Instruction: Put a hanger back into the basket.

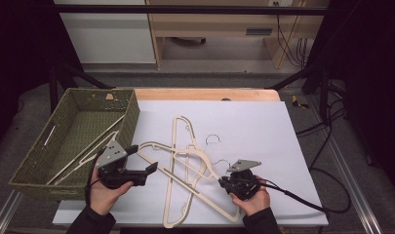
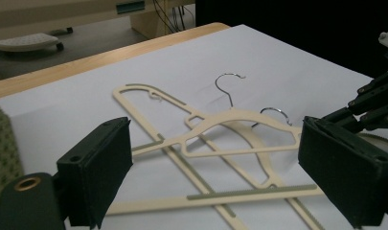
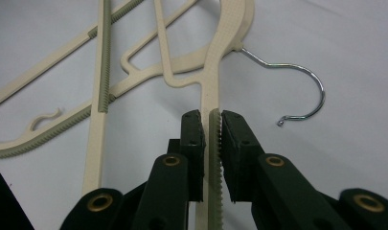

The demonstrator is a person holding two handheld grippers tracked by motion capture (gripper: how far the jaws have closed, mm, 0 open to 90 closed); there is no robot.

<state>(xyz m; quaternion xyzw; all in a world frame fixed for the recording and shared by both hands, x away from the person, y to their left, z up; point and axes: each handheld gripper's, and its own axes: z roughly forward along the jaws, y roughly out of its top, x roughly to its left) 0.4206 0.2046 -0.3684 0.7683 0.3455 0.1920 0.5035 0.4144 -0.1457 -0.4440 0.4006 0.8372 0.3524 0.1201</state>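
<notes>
Near the front edge of the desk, toward its right corner, the right gripper [image 3: 211, 120] is clamped on the ridged arm of a cream hanger [image 3: 212, 72], both pads pressed against the thin plastic bar. That hanger is pale cream plastic with a toothed edge, olive-green grip strips and a chrome wire hook [image 3: 297, 91] curling beside the jaws. It lies tangled with 2 more cream hangers [image 1: 178, 161] in a crossed pile on the white sheet [image 1: 263, 122], around the middle of the desk's front half. Toward the left front, the left gripper [image 1: 153, 168] hovers beside the pile with its jaws spread wide, nothing between them. Behind it, at the left edge, a green woven basket [image 1: 131, 114] holds another pale hanger [image 1: 88, 153].
</notes>
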